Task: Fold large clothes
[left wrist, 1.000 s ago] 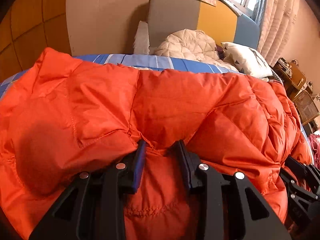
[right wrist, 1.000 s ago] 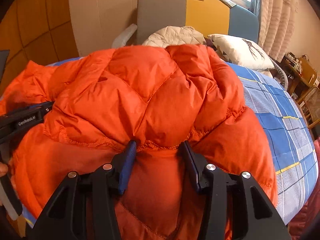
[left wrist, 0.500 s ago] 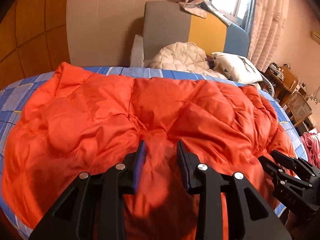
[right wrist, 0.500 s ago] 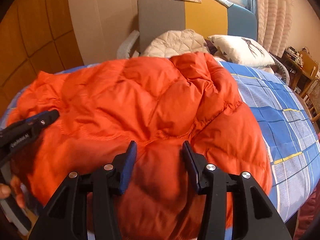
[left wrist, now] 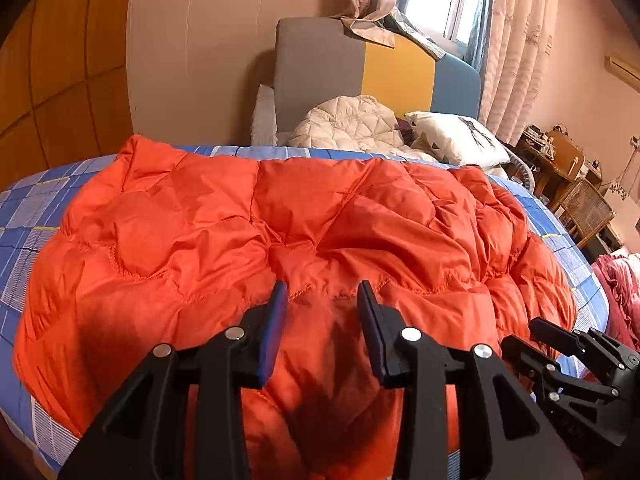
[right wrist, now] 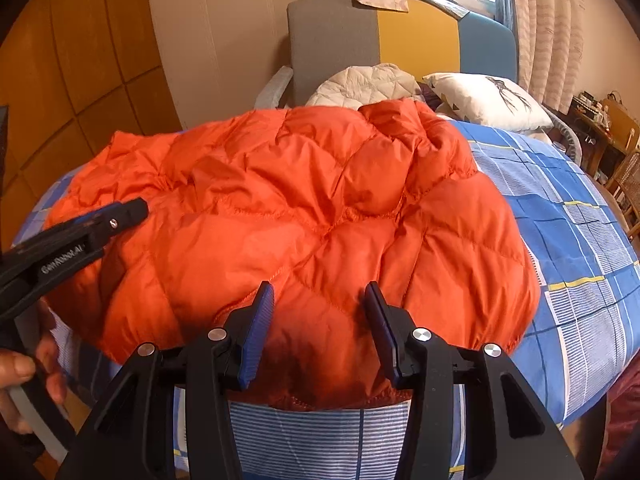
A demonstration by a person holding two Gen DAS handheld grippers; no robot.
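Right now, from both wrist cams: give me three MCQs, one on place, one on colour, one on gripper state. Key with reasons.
1. Where does the orange jacket lie?
A. on the bed with the blue checked sheet
B. on the floor
C. over the chair

2. Which colour is the middle panel of the headboard?
A. red
B. yellow
C. white

3. How does the right gripper stand?
A. clamped on the white pillow
B. open above the jacket's near edge
C. clamped on the curtain

Key: A, checked sheet shows around the jacket; B, yellow sits between grey and blue; B, its pads stand apart and grip nothing.

Orange jacket (left wrist: 280, 232) covers bed (right wrist: 560, 216); right side free.
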